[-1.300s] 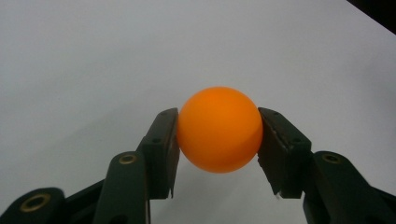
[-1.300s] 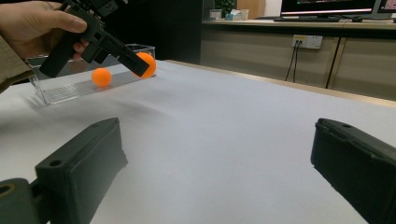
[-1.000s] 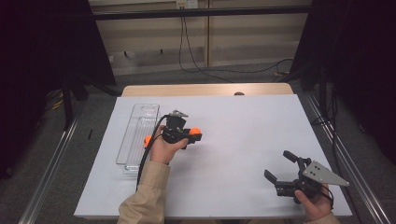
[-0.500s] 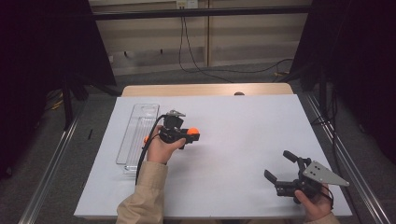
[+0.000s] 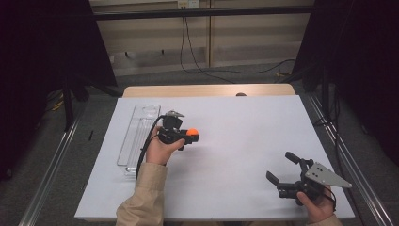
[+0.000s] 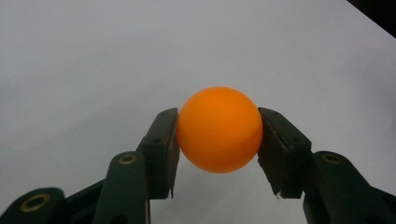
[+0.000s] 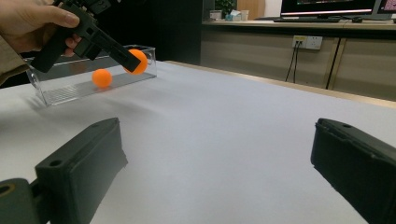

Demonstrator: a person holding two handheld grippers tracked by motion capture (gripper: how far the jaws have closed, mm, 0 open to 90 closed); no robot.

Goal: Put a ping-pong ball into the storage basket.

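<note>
My left gripper (image 5: 192,135) is held above the white table, left of centre, shut on an orange ball (image 5: 191,133). In the left gripper view the ball (image 6: 219,129) sits squeezed between both black pads (image 6: 163,149), over bare white surface. My right gripper (image 5: 281,165) rests near the front right corner, its jaws spread wide with nothing between them. The right gripper view looks across the table between its open jaws (image 7: 217,158) at the held ball (image 7: 136,61). A second orange ball (image 7: 102,78) lies in a clear tray (image 7: 60,91).
The clear long tray (image 5: 134,134) lies along the table's left side, just beside the left hand. White sheet (image 5: 244,122) covers the table. A wooden strip (image 5: 207,90) runs along its far edge. Metal rails (image 5: 51,169) flank both sides.
</note>
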